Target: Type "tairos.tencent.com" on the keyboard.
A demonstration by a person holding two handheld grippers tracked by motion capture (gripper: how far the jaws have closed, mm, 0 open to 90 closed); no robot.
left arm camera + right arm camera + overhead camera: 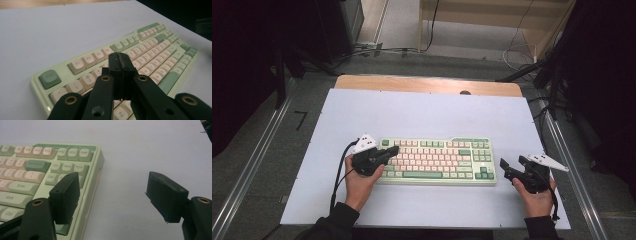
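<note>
We see a white table top (pixel 427 115) with a wooden strip along its far edge. On it, near the middle and toward the near side, lies a pale green keyboard (pixel 437 160) with cream and green keys, long side running left to right.

Left gripper (pixel 393 150) sits over the keyboard's left end, jaws pointing right across the keys. In the left gripper view its jaws are pressed fully together with nothing between them, tips (pixel 119 60) hovering above the function-key and number rows; we can't tell whether they touch a key.

Right gripper (pixel 512 165) is just off the keyboard's right end, above bare table. In the right gripper view its jaws stand wide apart and empty: one jaw overlaps the keyboard's (pixel 50 170) right edge by the navigation keys, the other is over the white surface. No contact with the keyboard that we can see.
</note>
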